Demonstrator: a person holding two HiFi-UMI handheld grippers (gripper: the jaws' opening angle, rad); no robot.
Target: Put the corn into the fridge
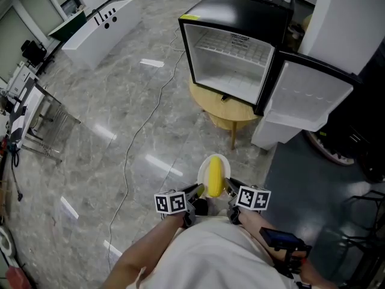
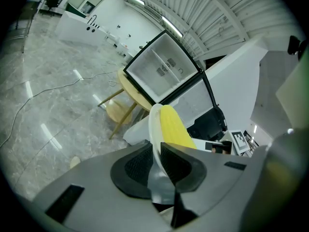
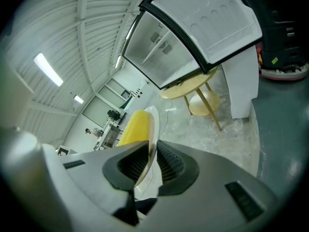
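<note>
A yellow corn cob [image 1: 214, 176] lies on a small white plate [image 1: 224, 165] held in the air between my two grippers. My left gripper [image 1: 198, 191] is shut on the plate's left rim, my right gripper [image 1: 229, 186] on its right rim. In the left gripper view the corn [image 2: 175, 127] rests on the plate [image 2: 154, 129] that my left gripper [image 2: 157, 162] pinches. The right gripper view shows my right gripper [image 3: 150, 159] clamping the plate [image 3: 153, 124] beside the corn [image 3: 133, 127]. The small black fridge [image 1: 231, 44] stands ahead, its door [image 1: 308, 94] swung open to the right, its white inside empty.
The fridge sits on a low round wooden table [image 1: 227, 108]. A cable [image 1: 142, 125] runs over the grey marble floor. A white counter [image 1: 99, 30] stands far left, a metal rack [image 1: 36, 119] at the left edge, and dark equipment [image 1: 355, 143] to the right.
</note>
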